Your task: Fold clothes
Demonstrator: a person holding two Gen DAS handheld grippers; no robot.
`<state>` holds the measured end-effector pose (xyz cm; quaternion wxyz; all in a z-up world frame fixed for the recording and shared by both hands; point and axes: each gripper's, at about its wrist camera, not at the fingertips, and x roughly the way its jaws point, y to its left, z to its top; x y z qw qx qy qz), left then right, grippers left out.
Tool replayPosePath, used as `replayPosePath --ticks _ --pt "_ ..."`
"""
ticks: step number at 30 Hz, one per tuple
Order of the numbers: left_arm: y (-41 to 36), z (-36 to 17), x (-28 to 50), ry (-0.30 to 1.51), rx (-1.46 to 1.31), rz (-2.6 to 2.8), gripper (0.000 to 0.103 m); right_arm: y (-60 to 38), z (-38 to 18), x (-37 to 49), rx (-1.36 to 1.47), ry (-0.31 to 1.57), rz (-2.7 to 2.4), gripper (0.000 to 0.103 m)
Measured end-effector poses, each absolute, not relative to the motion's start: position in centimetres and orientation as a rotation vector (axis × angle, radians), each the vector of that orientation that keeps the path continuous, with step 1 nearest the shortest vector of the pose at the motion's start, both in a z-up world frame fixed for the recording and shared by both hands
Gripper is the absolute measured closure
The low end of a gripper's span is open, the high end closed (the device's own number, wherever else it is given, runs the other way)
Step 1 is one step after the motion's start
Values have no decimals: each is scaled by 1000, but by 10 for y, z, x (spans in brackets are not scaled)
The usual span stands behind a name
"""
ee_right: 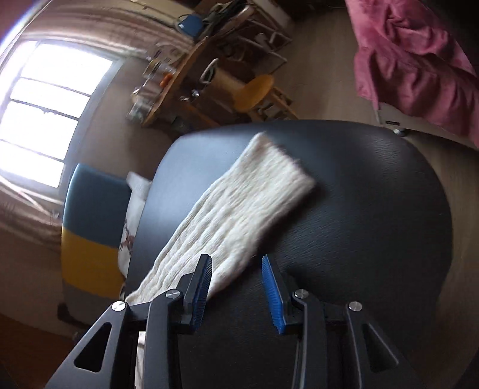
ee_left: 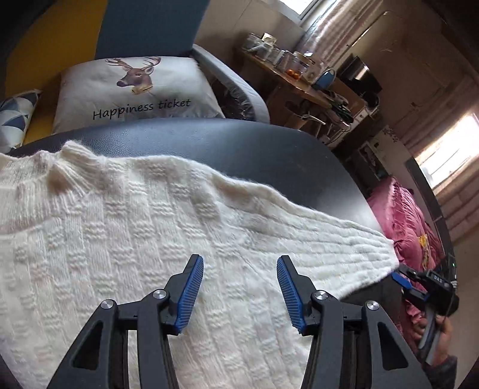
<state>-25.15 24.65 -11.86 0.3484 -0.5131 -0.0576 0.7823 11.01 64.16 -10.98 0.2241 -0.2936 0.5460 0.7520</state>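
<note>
A cream knitted sweater point(ee_left: 119, 227) lies flat on a black leather-like table point(ee_left: 239, 143), collar toward the far left, one sleeve point(ee_left: 344, 248) stretched out to the right. My left gripper point(ee_left: 239, 269) hovers over the sweater's body, jaws open, nothing between the blue pads. In the right wrist view that sleeve point(ee_right: 239, 215) runs diagonally across the black table point(ee_right: 374, 209), its cuff at the far end. My right gripper point(ee_right: 236, 269) stands open just above the sleeve's near edge, gripping nothing. The right gripper point(ee_left: 410, 284) also shows at the left wrist view's right edge, held by a hand.
A deer-print cushion point(ee_left: 137, 89) rests on a blue and yellow chair point(ee_left: 149, 27) behind the table. A cluttered wooden desk point(ee_left: 299, 80) stands farther back. Pink bedding point(ee_left: 401, 227) lies right of the table, and a yellow stool point(ee_right: 254, 92) stands beyond the table.
</note>
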Motion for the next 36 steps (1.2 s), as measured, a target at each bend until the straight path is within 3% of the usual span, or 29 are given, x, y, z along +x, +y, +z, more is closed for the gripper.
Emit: replayPosePath --ticks 10,13,17,21,27,31,36 --pt "255 -133 -251 -133 -1326 2038 48 659 -125 76 -670 1583 2130 67" --pt "253 -134 -248 -113 -1314 2038 48 652 -120 61 -732 1462 2171 68" --pt "257 -134 -239 -27 -1280 2064 48 638 -108 39 -854 1233 2198 95" --pt "268 -130 -234 76 -1304 2103 48 602 -85 4 -918 1027 2406 95" --pt "273 -116 -229 -188 -1416 1866 53 521 -77 -56 -1208 578 2611 95" --pt "291 -110 -223 -373 -1480 1667 53 496 -97 -68 -1335 432 2598 95" --pt "328 -118 -224 -561 -1588 1466 53 493 -96 -66 -1333 395 2610 95"
